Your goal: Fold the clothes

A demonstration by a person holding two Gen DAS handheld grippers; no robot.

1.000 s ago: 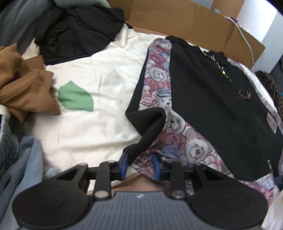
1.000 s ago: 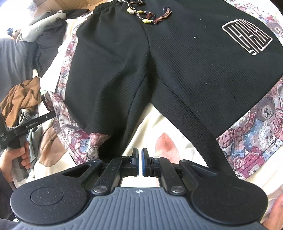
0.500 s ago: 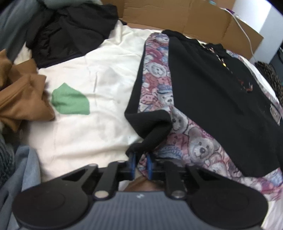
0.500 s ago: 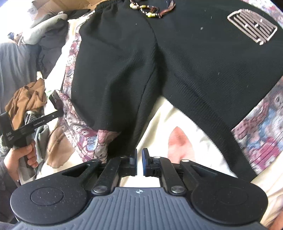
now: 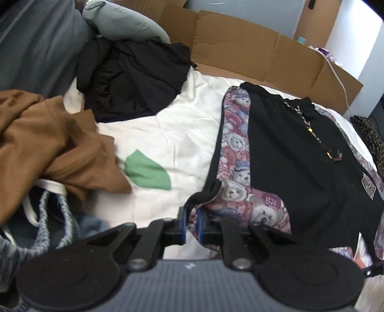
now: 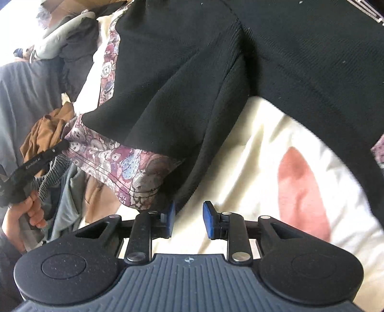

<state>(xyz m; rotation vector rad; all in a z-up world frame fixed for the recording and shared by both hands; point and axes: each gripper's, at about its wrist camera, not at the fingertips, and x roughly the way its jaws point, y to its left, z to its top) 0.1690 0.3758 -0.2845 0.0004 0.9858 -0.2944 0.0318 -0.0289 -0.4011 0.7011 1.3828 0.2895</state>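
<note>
The shorts (image 5: 288,153) lie spread on the bed (image 5: 168,124), centre-right of frame; the left gripper (image 5: 190,224) is clamped on one hem corner; the right gripper (image 6: 188,219) stands apart by the inner hem, likely needing to close there.

This was a home, most likely a bedroom, with a bed used as the work surface. A soft cream sheet (image 5: 168,134) with a green patch (image 5: 147,171) and, in the right wrist view, a pink one (image 6: 302,192) lay wrinkled over padding. Loose laundry was heaped along its edge: a brown garment (image 5: 48,144), a crumpled black one (image 5: 134,79), a grey padded piece (image 5: 124,21), and a knitted item (image 5: 43,223). Black shorts with teddy-bear side panels (image 5: 288,156) lay spread on the sheet. Flattened cardboard (image 5: 252,55) stood against the pale wall (image 5: 240,9) behind, and a white cable (image 5: 340,81) trailed over it.
</note>
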